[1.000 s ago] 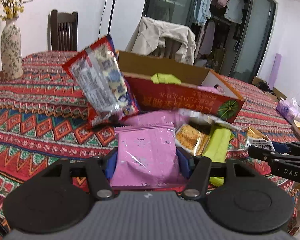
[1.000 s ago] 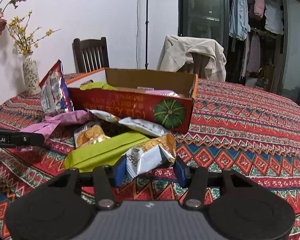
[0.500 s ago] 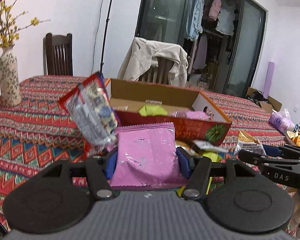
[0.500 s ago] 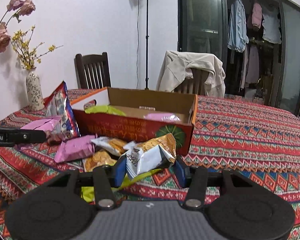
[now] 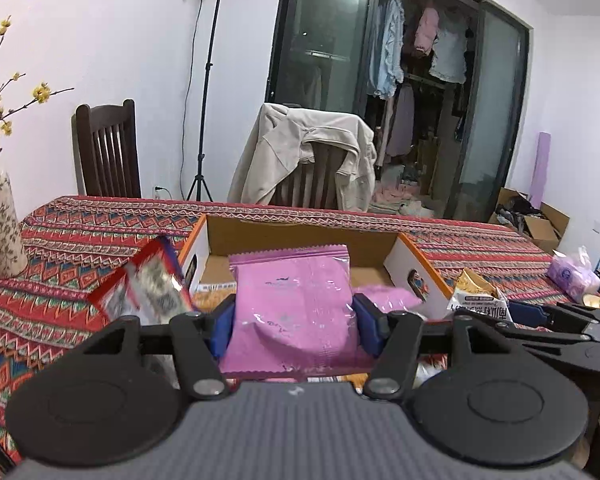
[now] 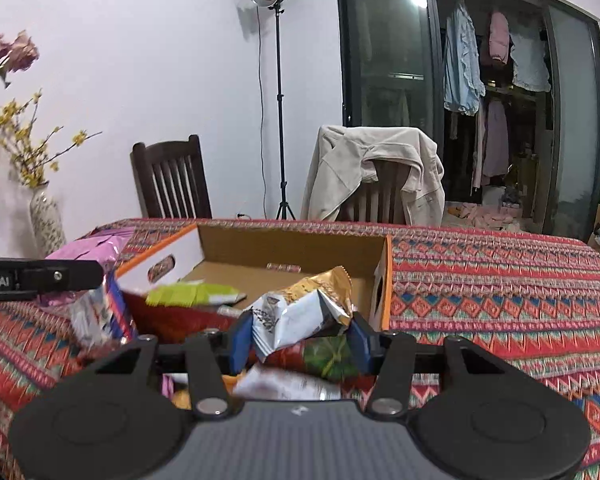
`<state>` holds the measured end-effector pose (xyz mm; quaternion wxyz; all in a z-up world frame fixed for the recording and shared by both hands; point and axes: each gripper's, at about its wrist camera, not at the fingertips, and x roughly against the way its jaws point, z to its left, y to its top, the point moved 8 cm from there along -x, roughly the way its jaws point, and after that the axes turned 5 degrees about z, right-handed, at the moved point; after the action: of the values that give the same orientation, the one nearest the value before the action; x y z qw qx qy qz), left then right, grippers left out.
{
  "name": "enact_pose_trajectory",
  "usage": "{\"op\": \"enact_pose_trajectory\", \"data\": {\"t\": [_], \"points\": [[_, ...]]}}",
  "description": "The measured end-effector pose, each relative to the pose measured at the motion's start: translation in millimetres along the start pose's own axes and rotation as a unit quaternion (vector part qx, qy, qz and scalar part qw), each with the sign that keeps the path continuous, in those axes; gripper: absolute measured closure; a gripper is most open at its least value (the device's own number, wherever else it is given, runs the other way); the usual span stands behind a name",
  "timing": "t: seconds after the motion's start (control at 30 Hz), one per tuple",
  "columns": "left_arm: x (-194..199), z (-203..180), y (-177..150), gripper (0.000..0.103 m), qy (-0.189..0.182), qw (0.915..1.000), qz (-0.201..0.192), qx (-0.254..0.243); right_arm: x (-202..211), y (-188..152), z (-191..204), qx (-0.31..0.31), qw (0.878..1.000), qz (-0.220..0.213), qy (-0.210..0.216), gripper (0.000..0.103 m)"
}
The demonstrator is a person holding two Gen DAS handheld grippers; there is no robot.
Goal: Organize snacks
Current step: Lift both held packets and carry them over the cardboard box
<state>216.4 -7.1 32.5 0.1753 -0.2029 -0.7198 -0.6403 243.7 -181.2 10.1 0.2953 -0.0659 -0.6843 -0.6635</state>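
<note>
- The left gripper (image 5: 294, 322) is pinching a pink foil snack packet (image 5: 292, 304) across its width, the blue fingers (image 5: 224, 328) pressing on both side edges; the packet is hanging clear of the bench (image 5: 60, 240), in front of the open cardboard box (image 5: 300, 236).
- The right gripper (image 6: 298, 338) is gripping a white-and-gold snack bag (image 6: 300, 312) the same way, its fingers (image 6: 240, 340) closing on the crumpled middle; this bag is also sitting off the bench, just before the box's near wall.
- Both packs are looking light, soft and air-filled; the film is buckling between the fingers, so it is probably yielding rather than resisting, and the glossy surface is likely being slippery.
- The contents may be brittle; a harder squeeze is risking crushing them or bursting a seam, so a moderate pinch across the body, near the middle, seems the sensible hold; the crimped end seams are offering a flatter, stiffer spot.
- Inside the box a green packet (image 6: 192, 294) and another pink packet (image 5: 388, 298) are already lying; a red-edged bag (image 5: 144, 284) is standing tilted beside the box's left wall; more packs are lying loose under the grippers.
</note>
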Motion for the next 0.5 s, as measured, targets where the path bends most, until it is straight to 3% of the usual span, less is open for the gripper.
{"op": "enact_pose_trajectory", "data": {"t": [0.5], "points": [[-67, 5, 45, 0.042, 0.026, 0.9991, 0.0, 0.034, -68, 43, 1, -0.015, 1.0, -0.009, -0.003, 0.054]]}}
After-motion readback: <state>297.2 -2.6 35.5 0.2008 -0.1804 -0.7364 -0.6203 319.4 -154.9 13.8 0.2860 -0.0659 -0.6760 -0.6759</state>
